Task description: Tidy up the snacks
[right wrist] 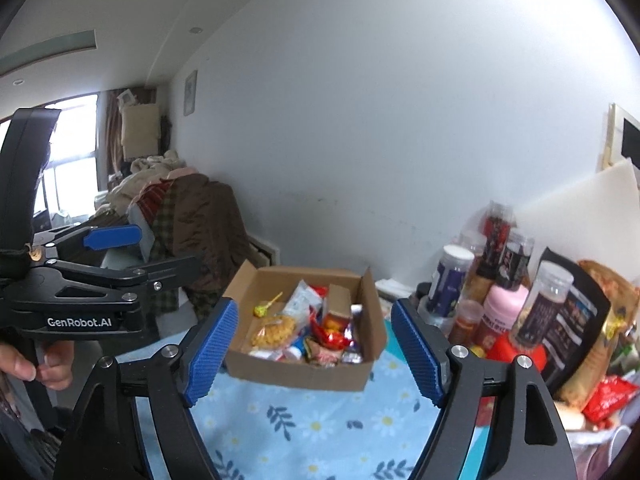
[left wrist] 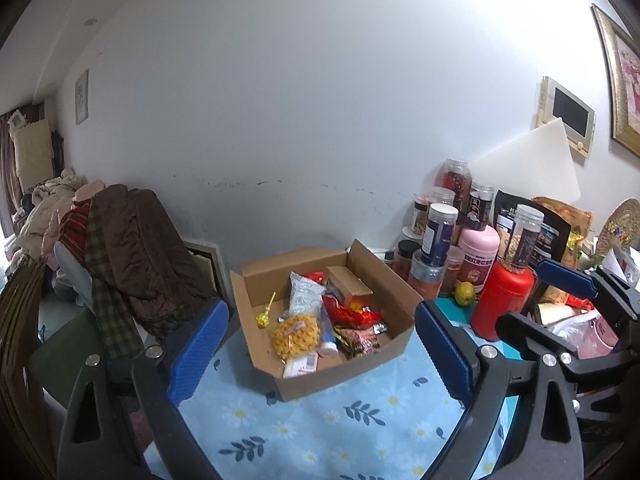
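Note:
An open cardboard box [left wrist: 400,338] [right wrist: 296,372] sits on the blue floral tablecloth, holding several snacks: a yellow netted pack [left wrist: 296,336] [right wrist: 276,330], a lollipop [left wrist: 264,316] [right wrist: 264,309], red wrappers [left wrist: 352,314] [right wrist: 332,336], a white pouch [left wrist: 306,296] and a small carton [left wrist: 348,286] [right wrist: 336,308]. My left gripper [left wrist: 320,354] is open and empty, held back from the box. My right gripper [right wrist: 312,356] is open and empty, also short of the box. The right gripper shows at the right of the left wrist view [left wrist: 560,300]; the left one at the left of the right wrist view [right wrist: 120,256].
Jars, a pink bottle [left wrist: 478,256] [right wrist: 504,312], a red bottle [left wrist: 502,300] and snack bags [right wrist: 576,320] crowd the table's right side by the wall. A chair heaped with clothes [left wrist: 132,248] [right wrist: 192,224] stands left. A white board [left wrist: 528,160] leans on the wall.

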Available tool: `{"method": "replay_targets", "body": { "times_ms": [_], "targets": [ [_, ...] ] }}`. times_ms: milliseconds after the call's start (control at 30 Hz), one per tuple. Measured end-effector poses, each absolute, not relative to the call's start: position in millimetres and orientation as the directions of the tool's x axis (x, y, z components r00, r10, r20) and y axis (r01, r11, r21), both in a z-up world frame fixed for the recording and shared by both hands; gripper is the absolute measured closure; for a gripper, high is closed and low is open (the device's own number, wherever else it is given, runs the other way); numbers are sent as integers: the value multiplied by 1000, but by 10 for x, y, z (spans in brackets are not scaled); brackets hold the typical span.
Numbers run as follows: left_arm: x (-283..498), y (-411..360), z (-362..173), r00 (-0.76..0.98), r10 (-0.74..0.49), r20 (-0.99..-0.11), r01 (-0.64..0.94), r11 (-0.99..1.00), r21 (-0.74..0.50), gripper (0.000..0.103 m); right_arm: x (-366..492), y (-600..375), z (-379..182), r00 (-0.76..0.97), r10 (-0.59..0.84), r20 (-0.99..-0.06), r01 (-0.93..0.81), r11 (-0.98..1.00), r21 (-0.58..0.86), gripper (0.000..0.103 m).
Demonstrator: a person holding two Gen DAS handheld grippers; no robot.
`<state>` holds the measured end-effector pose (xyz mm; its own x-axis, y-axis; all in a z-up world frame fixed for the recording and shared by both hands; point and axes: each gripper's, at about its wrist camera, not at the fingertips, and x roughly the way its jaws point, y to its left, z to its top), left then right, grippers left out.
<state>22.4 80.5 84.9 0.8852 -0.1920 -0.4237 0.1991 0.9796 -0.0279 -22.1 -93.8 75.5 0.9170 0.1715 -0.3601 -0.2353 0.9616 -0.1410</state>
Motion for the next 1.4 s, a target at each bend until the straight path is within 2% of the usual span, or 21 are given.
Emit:
{"method": "replay_targets", "body": {
  "times_ms": [233, 533, 733, 1400],
  "targets": [
    [70, 753, 627, 887, -136, -441, 151, 988, -1, 7, -285, -961, 508, 904, 162, -397, -236, 961, -145, 23],
    [65, 786, 380, 866, -106, -489, 99, 994, -40, 7, -182, -995, 258, 876, 174, -449, -260, 956, -137, 23],
    [100, 825, 287, 852, -99, -514, 71, 995, -74, 7, -86, -1001, 221, 866, 191, -462, -279, 952, -129, 23],
    [80, 797, 237, 846, -79, -527, 52, 997, -65, 7, -79, -1060, 223, 859, 194, -473, -281, 952, -120, 23]
  ]
}}
